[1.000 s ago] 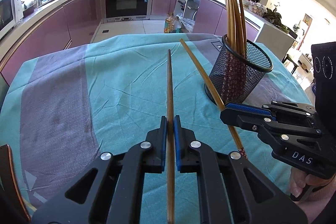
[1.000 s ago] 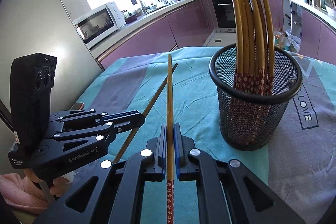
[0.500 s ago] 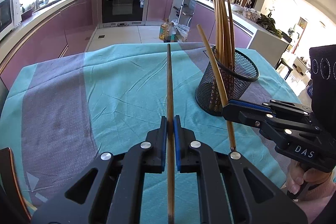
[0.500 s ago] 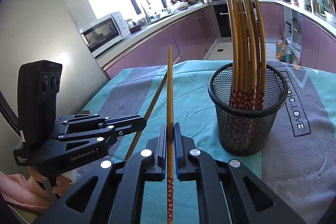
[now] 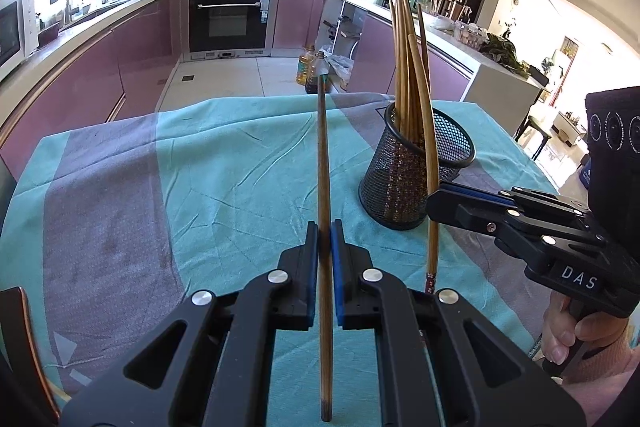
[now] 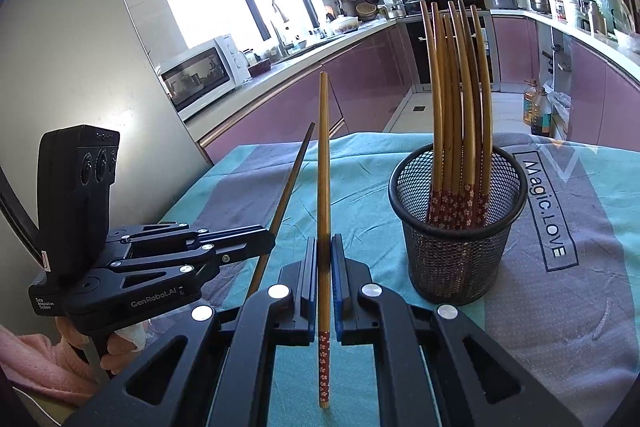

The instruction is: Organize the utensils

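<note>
Our left tongs (image 5: 324, 227) were clamped on a dark chopstick (image 5: 323, 163), our right tongs (image 6: 324, 247) on a light chopstick (image 6: 323, 163), both beside the mesh holder (image 6: 456, 251).

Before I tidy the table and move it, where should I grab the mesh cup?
Grip the mesh cup low on its wall, from the side. Chopsticks stand tall out of its open top, blocking a grasp from above.

A table is covered by a teal-and-grey tablecloth (image 5: 224, 163), creased and printed "Magic.LOVE" near one edge. A black mesh holder (image 6: 456, 227) stands upright on the cloth, with chopsticks (image 6: 460, 99) standing in it.
</note>
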Available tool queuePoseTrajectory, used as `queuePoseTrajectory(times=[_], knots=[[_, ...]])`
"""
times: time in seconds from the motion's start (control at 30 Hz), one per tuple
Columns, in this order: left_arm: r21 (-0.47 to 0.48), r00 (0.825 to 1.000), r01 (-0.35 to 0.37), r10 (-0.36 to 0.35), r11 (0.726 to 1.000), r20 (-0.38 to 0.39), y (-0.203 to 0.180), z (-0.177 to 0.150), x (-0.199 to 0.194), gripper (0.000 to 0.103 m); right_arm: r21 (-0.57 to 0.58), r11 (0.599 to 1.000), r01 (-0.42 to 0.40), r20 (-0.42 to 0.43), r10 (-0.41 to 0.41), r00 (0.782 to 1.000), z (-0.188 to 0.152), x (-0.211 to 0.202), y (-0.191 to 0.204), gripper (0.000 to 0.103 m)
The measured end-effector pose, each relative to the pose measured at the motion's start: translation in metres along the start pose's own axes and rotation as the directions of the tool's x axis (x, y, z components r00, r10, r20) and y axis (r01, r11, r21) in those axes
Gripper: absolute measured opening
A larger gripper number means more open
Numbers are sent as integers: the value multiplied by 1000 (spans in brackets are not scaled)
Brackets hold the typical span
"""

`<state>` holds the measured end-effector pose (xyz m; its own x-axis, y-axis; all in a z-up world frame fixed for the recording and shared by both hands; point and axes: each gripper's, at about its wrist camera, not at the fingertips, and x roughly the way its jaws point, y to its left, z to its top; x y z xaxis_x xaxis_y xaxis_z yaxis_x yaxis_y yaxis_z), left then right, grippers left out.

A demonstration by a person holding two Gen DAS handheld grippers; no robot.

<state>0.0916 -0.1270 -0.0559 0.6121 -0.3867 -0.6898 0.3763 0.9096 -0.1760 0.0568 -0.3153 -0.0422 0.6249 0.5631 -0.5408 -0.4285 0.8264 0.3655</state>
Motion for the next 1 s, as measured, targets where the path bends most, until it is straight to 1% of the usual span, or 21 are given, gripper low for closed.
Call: queuePoseTrajectory(times=[0.53,1.0], knots=[[5,999,32,-33,999,40,-4,6,-14,7,-7,1000,4,42,-3,999,5,-16,-1,6],[17,997,41,-42,999,70,-9,12,-25,7,-5,1000,0,68,0,998,8,-24,-5,6]])
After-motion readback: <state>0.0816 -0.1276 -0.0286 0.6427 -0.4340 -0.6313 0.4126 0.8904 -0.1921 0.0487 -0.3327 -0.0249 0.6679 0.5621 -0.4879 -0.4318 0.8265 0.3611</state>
